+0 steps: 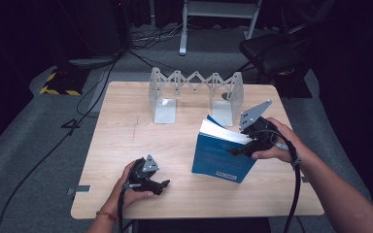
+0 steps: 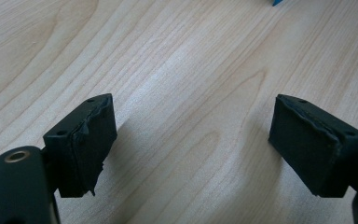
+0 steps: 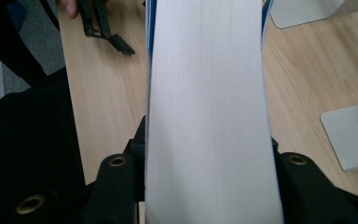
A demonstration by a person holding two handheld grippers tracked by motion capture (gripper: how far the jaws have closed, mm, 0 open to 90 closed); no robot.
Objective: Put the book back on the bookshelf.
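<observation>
High view shows my right gripper (image 1: pixel 240 149) clamped on the blue book (image 1: pixel 222 154), lifted on edge but not yet in the bookend rack (image 1: pixel 195 92), while my left gripper (image 1: pixel 164 185) rests wide and empty.

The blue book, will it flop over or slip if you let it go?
Probably stiff: the blue book is thick and keeps its shape in the right gripper. It stands tilted on its bottom edge, so it would likely tip. Its cover looks smooth, maybe slippery.

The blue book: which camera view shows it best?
The high view. There the blue book shows whole, tilted up off the table with the right tool clamped on its page edge. The right gripper view shows just its white page block up close; the left gripper view catches a blue corner at the top.
</observation>
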